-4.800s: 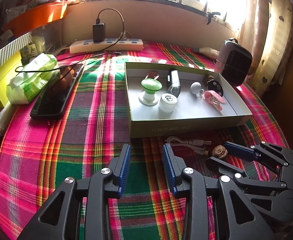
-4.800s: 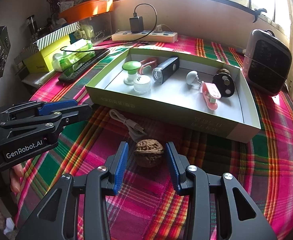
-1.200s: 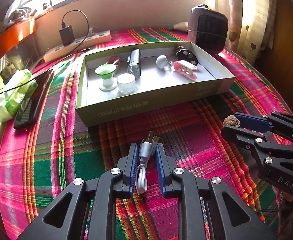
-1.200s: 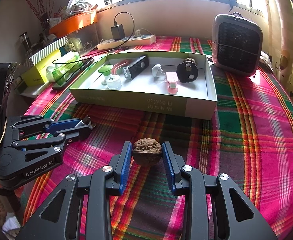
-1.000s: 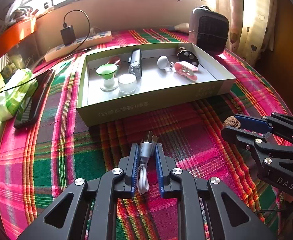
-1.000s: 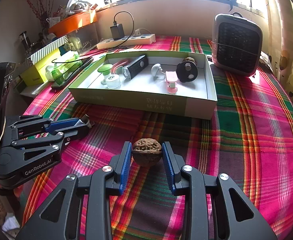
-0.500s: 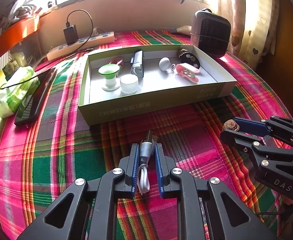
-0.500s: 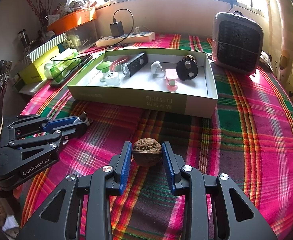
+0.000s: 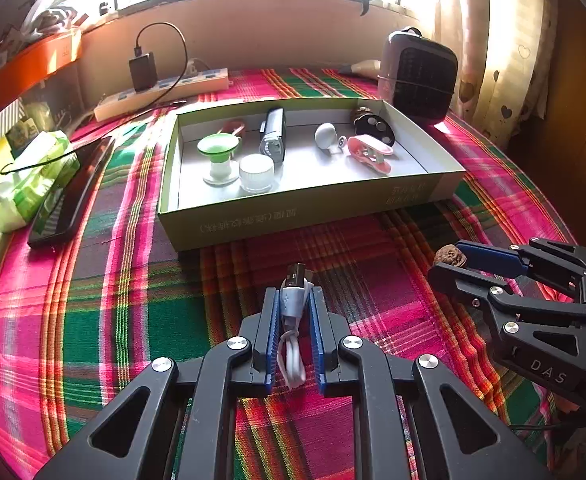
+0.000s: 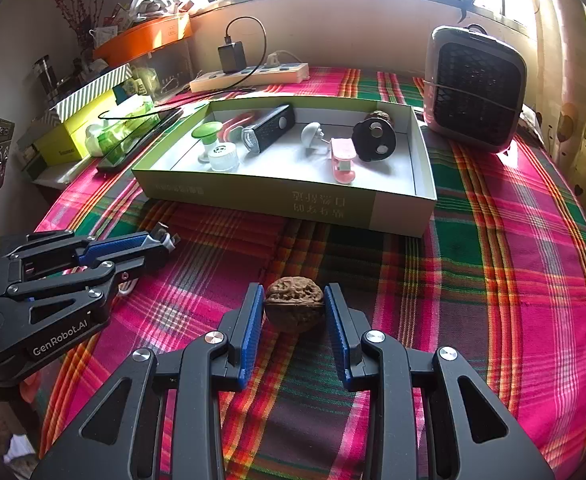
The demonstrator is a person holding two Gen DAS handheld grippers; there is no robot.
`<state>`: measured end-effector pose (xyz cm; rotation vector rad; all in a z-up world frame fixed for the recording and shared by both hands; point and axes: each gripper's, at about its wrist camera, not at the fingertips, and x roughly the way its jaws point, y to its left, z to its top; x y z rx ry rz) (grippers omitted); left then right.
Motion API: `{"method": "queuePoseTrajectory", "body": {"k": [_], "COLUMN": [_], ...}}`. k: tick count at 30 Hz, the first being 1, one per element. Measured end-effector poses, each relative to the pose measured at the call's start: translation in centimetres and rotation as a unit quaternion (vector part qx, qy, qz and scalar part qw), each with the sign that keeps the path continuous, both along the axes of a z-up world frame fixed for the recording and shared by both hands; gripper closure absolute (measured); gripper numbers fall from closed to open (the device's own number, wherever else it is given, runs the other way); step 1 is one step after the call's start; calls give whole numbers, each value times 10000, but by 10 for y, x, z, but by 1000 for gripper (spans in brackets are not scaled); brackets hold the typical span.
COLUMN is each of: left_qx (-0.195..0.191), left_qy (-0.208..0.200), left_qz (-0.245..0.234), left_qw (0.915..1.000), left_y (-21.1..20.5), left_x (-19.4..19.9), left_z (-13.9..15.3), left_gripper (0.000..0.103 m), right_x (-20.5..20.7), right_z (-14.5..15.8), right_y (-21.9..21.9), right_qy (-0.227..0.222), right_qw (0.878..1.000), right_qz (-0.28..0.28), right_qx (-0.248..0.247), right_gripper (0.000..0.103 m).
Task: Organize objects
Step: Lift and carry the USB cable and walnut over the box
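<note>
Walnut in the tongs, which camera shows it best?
The right wrist view: the walnut sits large and central there, clamped between the right tongs, with its ridged shell clear. In the left wrist view the walnut is only a small lump at the tip of the right tongs, partly hidden at the right edge.

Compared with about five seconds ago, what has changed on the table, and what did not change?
The left gripper, open over bare cloth before, has just closed on the white cable. The right gripper, open around the walnut then, now clamps it. Both things have been carried away from the box front. The things inside the box lie as before.
</note>
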<state>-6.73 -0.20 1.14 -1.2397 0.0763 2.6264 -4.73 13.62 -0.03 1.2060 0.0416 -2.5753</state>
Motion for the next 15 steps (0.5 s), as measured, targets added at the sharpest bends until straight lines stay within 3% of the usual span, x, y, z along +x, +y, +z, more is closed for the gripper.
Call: {"method": "queuePoseTrajectory", "body": {"k": [15], "left_qx": [171], "left_qy": [42], "left_qz": [24], "left_qw": [9998], "left_y": [-3], "left_x": [0], "left_z": [3], "left_gripper": [93], "right_x": [-1], "right_z": [0], "right_y": [-3], "right_qy": [1], "right_qw": [10000], "right_qz": [11], "right_qx": [22], "right_gripper": [70]}}
